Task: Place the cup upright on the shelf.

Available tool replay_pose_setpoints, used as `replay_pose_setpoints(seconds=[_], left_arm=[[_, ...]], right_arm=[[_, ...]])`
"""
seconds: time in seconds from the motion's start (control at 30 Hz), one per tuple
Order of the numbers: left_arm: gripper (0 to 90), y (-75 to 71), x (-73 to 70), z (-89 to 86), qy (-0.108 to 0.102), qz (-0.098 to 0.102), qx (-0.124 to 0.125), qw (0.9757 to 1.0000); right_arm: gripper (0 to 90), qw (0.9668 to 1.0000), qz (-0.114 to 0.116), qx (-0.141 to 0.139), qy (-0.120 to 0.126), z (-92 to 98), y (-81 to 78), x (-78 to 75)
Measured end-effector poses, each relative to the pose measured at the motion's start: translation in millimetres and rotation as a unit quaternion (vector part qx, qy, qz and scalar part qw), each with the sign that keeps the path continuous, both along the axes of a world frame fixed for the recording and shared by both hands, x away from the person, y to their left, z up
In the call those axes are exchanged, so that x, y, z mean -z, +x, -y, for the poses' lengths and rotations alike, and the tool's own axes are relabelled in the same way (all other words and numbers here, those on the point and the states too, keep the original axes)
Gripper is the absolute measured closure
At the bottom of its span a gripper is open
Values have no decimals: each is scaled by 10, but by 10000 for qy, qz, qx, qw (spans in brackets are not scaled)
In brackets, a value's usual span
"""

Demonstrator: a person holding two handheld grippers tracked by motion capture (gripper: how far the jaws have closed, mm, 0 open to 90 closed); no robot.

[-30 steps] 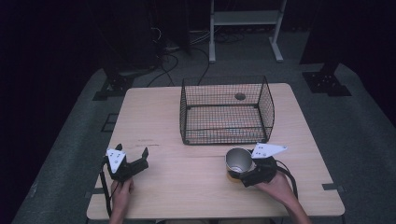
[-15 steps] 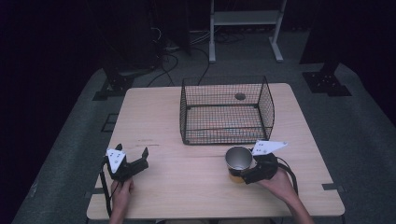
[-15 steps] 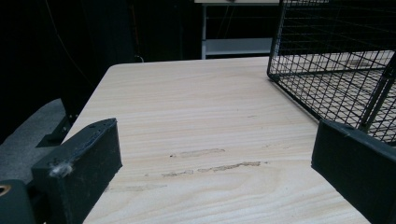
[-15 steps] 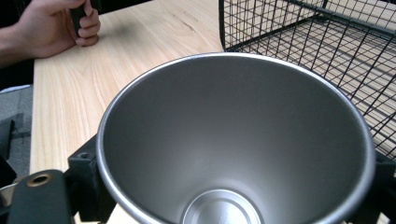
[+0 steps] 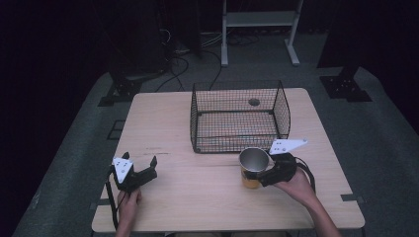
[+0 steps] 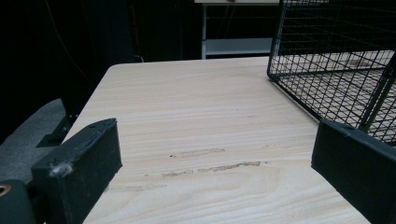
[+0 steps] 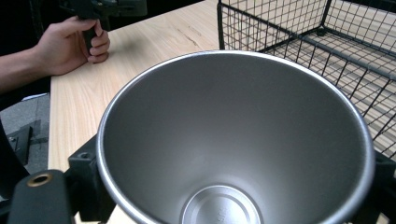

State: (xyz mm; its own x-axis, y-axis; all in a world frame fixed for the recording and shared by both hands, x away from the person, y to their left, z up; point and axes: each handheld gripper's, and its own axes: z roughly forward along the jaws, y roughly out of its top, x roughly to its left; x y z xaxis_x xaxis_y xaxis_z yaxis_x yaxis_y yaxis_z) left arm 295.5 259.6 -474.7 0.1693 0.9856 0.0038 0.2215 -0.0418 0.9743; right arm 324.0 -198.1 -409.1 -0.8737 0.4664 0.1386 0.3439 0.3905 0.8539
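The right gripper [image 5: 267,174] was clenched around the steel cup [image 5: 253,167], which stood just in front of the wire basket [image 5: 239,116] near its right corner. To do this step well, the cup should be lifted straight and high enough to pass the basket wall, then lowered inside. It was perhaps a little off the table [image 5: 163,123] already. Compared with a second before, the cup had hardly moved. The left gripper [image 5: 140,174] rested released, well apart.
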Motion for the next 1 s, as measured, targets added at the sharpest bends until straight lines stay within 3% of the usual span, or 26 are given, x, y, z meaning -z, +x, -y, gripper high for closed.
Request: replay_pose_setpoints(seconds=[0.37,0.77,1.0], left_arm=[[8,2,1,-2,-9,6,1,10000],[8,2,0,-1,-18,-6,-12,10000],[8,2,0,-1,-25,0,-9,10000]], right_arm=[[125,9995,-73,-69,296,35,196,-270],[125,9992,-48,-160,355,11,402,-588],[125,9991,-85,-154,383,5,539,-697]])
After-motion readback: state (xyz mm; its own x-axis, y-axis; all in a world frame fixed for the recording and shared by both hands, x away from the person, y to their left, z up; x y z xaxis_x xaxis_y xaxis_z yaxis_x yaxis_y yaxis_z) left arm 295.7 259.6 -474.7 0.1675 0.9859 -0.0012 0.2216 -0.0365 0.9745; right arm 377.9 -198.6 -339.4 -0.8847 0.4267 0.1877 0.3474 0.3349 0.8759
